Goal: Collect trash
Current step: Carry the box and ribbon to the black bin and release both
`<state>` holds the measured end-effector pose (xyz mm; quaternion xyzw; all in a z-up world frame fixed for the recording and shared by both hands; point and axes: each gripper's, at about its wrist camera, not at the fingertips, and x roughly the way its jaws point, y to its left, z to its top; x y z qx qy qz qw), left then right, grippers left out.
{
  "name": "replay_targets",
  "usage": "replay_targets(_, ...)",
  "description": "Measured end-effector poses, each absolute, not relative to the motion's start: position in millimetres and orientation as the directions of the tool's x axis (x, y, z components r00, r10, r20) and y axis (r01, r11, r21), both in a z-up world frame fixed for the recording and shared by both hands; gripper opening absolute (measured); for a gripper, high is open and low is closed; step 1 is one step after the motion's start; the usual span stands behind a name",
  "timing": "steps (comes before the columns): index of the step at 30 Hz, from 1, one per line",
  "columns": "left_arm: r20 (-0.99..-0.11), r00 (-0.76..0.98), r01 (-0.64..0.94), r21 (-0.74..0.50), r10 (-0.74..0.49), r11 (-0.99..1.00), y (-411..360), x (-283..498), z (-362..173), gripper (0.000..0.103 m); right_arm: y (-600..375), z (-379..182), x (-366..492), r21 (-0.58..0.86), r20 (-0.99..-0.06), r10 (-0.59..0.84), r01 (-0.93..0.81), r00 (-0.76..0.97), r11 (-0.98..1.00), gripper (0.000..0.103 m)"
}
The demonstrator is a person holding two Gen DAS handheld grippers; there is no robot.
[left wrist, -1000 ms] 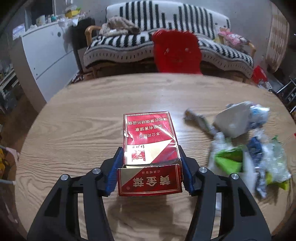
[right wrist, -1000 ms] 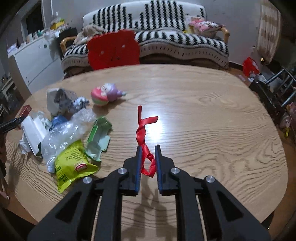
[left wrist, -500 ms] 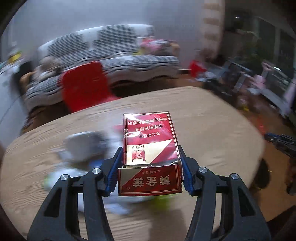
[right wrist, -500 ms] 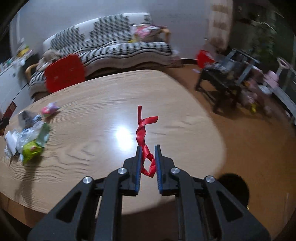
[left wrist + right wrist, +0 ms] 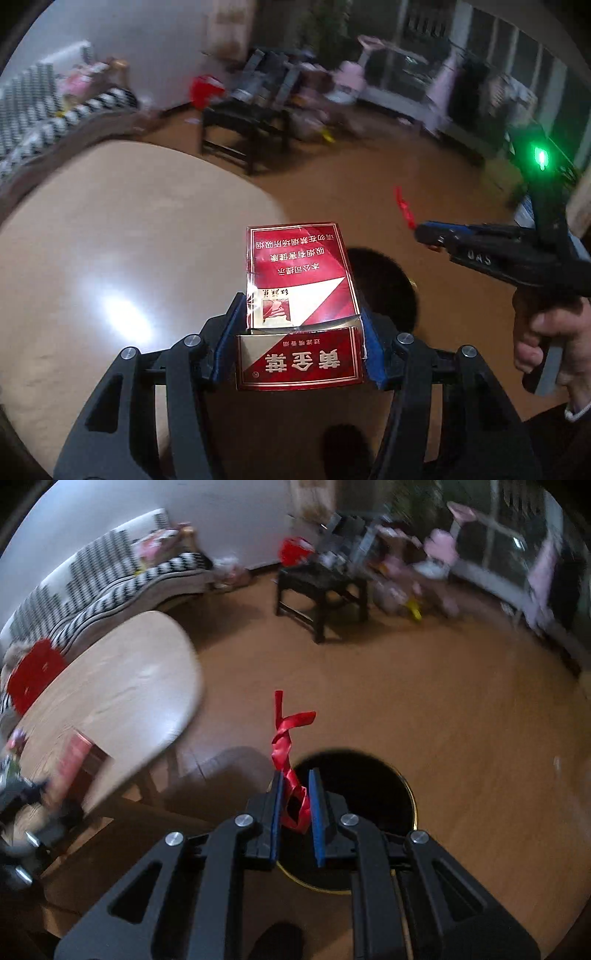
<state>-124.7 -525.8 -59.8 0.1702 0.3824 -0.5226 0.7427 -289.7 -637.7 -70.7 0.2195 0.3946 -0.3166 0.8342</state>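
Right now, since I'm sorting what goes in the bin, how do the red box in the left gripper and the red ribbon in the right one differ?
The cigarette box is rigid, flat-sided and printed; the ribbon is a thin, limp, twisted plain strip. The box fills the left gripper, fingers set wide; the ribbon sits in the right gripper, fingers close together. Both are red, held, and near the dark round bin.

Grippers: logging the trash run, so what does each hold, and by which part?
Left gripper clamps the red pack by its sides near the lid; right gripper pinches the ribbon at its lower end.
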Motion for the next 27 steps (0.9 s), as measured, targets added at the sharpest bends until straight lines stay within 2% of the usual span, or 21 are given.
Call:
replay_targets(8,-0.799,0.047,0.939,-0.169,-0.600,0.299,-614.8,-161.3,-142.9,0.055,-701.7,-130.8,-326.5,0.251,-0.865,-0.234,0.787,0.444,0.563,0.015)
replay_targets(13,-0.825,0.026,0.935,-0.179,-0.564,0.306,-640.2,-159.5,-173.0,0.056,-714.8,-148.8,-331.5,0.246,-0.882,-0.225,0.811,0.415,0.531,0.015)
replay_targets(24,-0.836,0.025,0.931,-0.180,-0.549,0.316,-654.9,-152.5,-191.0,0.057,-723.9,-163.4,-322.9,0.234,-0.892,-0.221,0.820,0.395,0.522,0.015)
replay_targets(25,-0.837,0.033,0.931,-0.173,-0.547,0.321,-656.1,-152.2,-190.6,0.060,-723.9,-163.5,-321.4,0.236,-0.891,-0.221,0.822,0.396,0.519,0.015)
replay_targets(26,-0.836,0.044,0.932,-0.163,-0.546,0.324,-657.1,-152.0,-190.8,0.066,-722.6,-163.2,-320.5,0.237,-0.893,-0.218,0.822,0.395,0.517,0.020)
replay_targets(27,-0.833,0.048,0.932,-0.160,-0.552,0.324,-657.1,-152.1,-190.0,0.070,-722.1,-164.1,-318.4,0.234,-0.897,-0.212,0.824,0.388,0.516,0.040)
